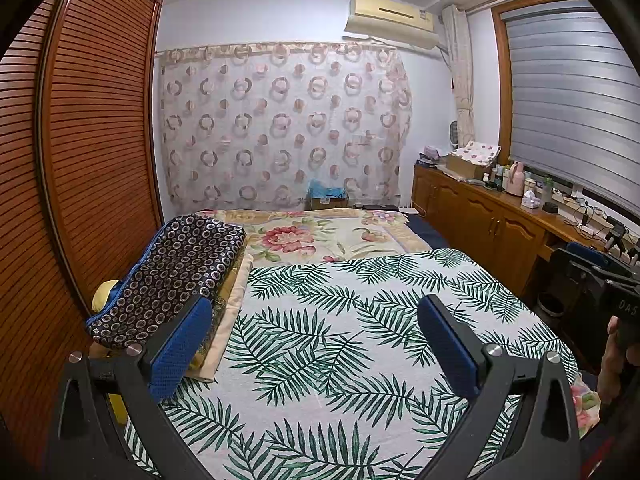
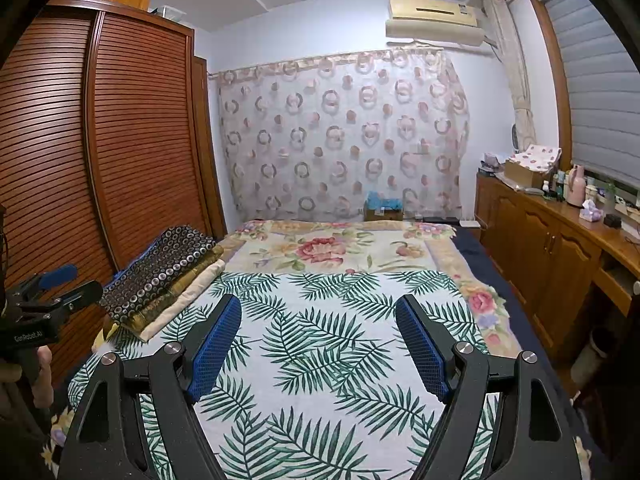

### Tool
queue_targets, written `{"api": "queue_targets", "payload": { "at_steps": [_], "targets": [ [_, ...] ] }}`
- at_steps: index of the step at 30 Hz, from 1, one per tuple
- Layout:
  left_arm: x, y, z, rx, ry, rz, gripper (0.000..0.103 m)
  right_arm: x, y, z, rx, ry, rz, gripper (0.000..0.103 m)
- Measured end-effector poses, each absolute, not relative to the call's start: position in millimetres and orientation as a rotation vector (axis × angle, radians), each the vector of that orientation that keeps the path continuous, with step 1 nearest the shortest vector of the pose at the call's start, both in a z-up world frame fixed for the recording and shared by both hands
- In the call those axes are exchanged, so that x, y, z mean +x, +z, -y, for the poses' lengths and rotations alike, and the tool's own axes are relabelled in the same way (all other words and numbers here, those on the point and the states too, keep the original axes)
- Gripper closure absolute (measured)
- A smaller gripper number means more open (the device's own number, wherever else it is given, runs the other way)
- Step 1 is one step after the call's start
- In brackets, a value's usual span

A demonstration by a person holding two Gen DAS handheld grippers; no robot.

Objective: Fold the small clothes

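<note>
Both grippers hover w/ jaws spread wide, nothing between: left gripper (image 1: 314, 322), right gripper (image 2: 319, 322), blue mesh-textured pads (image 2: 216, 344). Folded clothes stack (image 2: 160, 276), dark ring-print satin on top, gold and cream layers under, sits at the bed's left edge on the palm-leaf sheet (image 2: 320, 344); long axis runs toward the far wall.

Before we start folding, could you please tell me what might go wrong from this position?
1. Both the left gripper and right gripper are open and hold nothing above the fern-print cloth; pinching it flat may also catch the floral quilt beneath.
2. The folded stack sits close beside the left gripper, so a sideways sweep could topple it.
</note>
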State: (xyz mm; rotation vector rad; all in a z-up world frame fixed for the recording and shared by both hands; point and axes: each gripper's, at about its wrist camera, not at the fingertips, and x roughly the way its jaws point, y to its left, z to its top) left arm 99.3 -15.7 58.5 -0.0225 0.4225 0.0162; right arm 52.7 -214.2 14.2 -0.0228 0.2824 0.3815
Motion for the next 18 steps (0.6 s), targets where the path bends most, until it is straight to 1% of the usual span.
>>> {"api": "queue_targets", "payload": {
  "at_steps": [18],
  "targets": [
    [98.7, 58.7, 16.1, -0.023, 0.016, -0.421, 0.000, 53.6, 14.6, 214.0, -0.023, 0.381, -0.281, 0.022]
  ]
}}
